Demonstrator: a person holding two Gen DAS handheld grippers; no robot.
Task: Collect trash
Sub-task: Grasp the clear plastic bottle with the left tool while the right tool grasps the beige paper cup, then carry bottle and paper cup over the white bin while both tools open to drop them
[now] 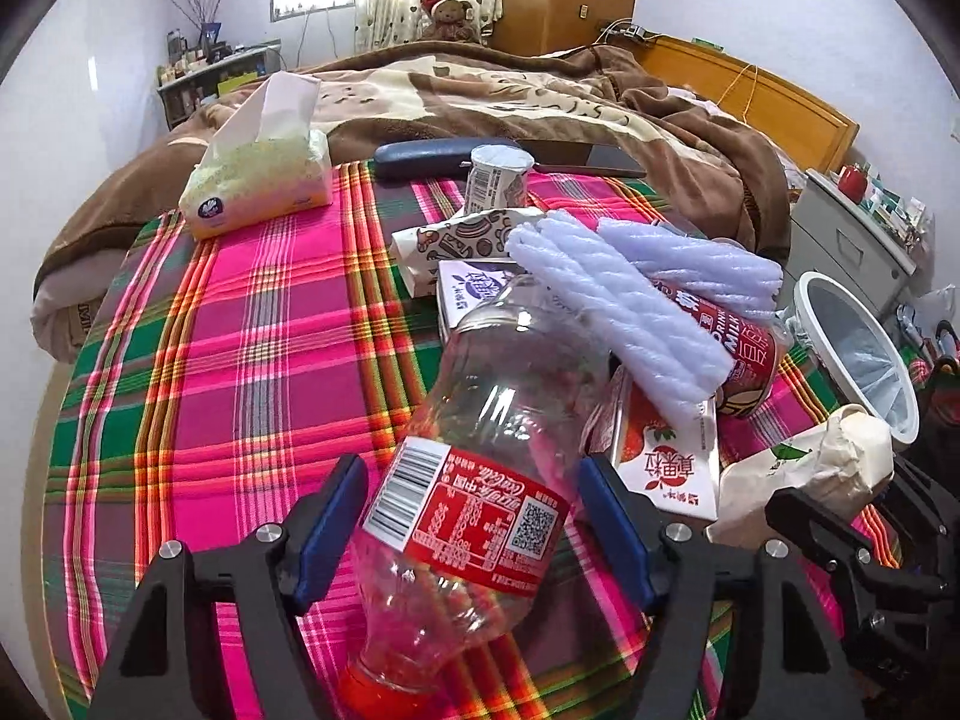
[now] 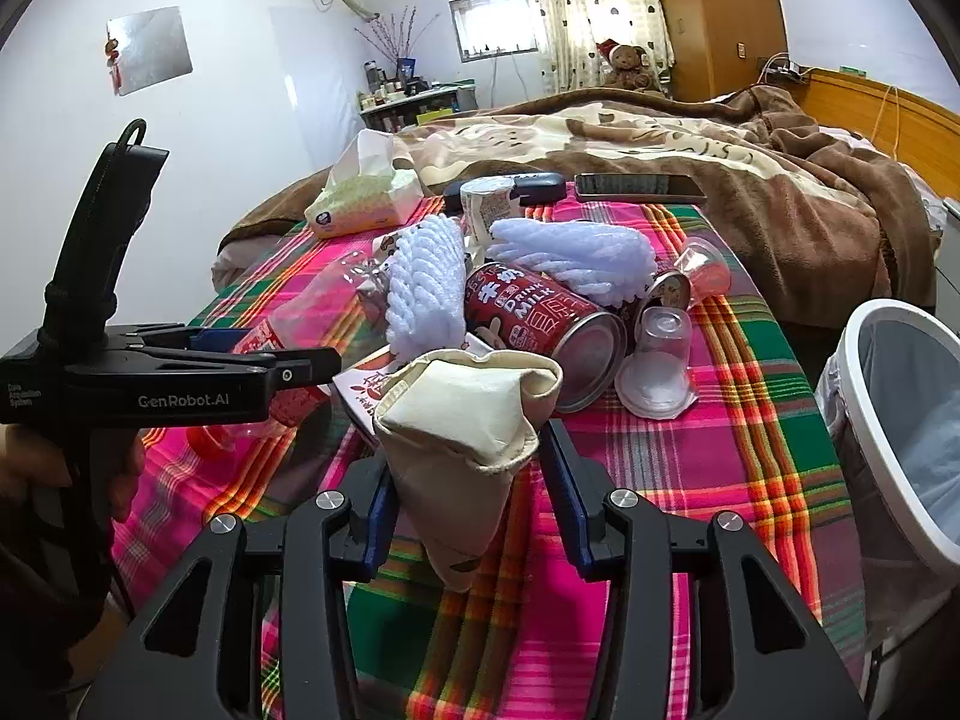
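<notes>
An empty clear Coca-Cola bottle [image 1: 480, 468] lies on the plaid tablecloth between the two open fingers of my left gripper [image 1: 474, 516], red cap toward the camera. The pads stand just off its labelled sides. My right gripper [image 2: 468, 498] is open around a crumpled cream paper carton [image 2: 468, 420]; its left pad touches the carton, the right pad stands apart. A trash pile lies beyond: white foam nets [image 1: 630, 312], a red milk can [image 2: 540, 318], a strawberry milk carton [image 1: 666, 462], a clear plastic cup [image 2: 660, 354].
A white bin with a liner [image 2: 900, 420] stands off the table's right edge; it also shows in the left wrist view [image 1: 858, 348]. A tissue pack [image 1: 258, 180], a dark glasses case [image 1: 432, 156] and a phone [image 2: 636, 186] lie at the far edge. A bed lies behind.
</notes>
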